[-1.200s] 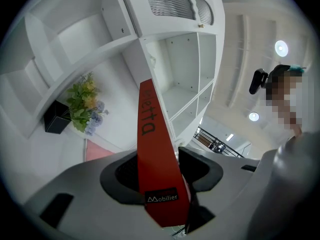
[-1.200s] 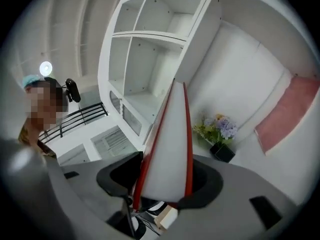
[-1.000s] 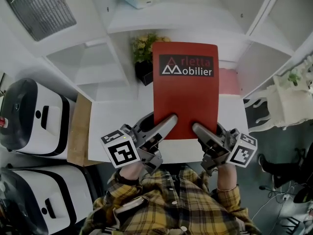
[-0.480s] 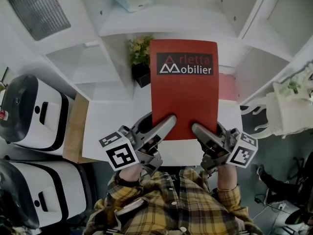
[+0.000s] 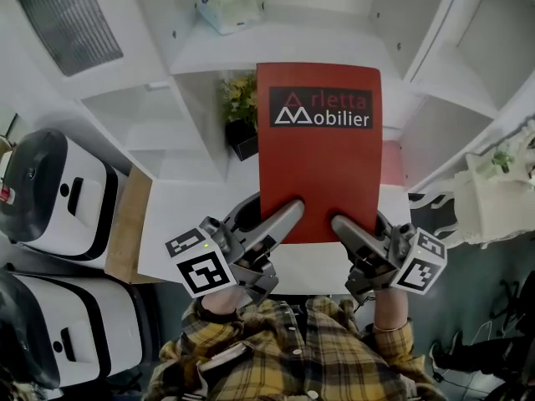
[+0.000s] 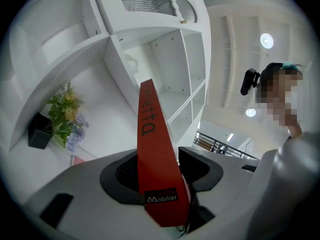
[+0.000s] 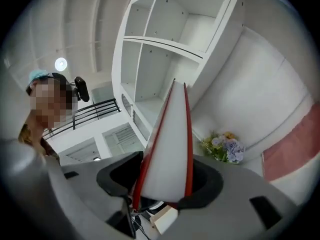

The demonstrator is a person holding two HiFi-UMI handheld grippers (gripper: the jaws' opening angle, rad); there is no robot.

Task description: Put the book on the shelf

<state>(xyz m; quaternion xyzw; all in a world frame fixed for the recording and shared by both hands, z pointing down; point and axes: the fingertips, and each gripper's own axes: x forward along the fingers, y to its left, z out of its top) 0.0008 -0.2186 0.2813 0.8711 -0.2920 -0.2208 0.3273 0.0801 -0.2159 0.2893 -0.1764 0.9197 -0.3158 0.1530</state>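
Book (image 5: 318, 153) sits slightly higher and further right against the shelf (image 5: 209, 48) than a second ago, while both grips hold as before. Left gripper (image 5: 282, 215) and right gripper (image 5: 344, 226) each clamp its near edge, jaws closed on the cover. Pickup is done. The book hangs in the air before the compartments, beside the flowers (image 5: 241, 98) — not yet shelved. Insertion and release remain.

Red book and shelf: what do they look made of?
Red book: paper, with a thin matte red card cover, probably; the right gripper view shows white page edges between the covers. Shelf: likely painted or laminated board; smooth white flat panels with small peg holes.
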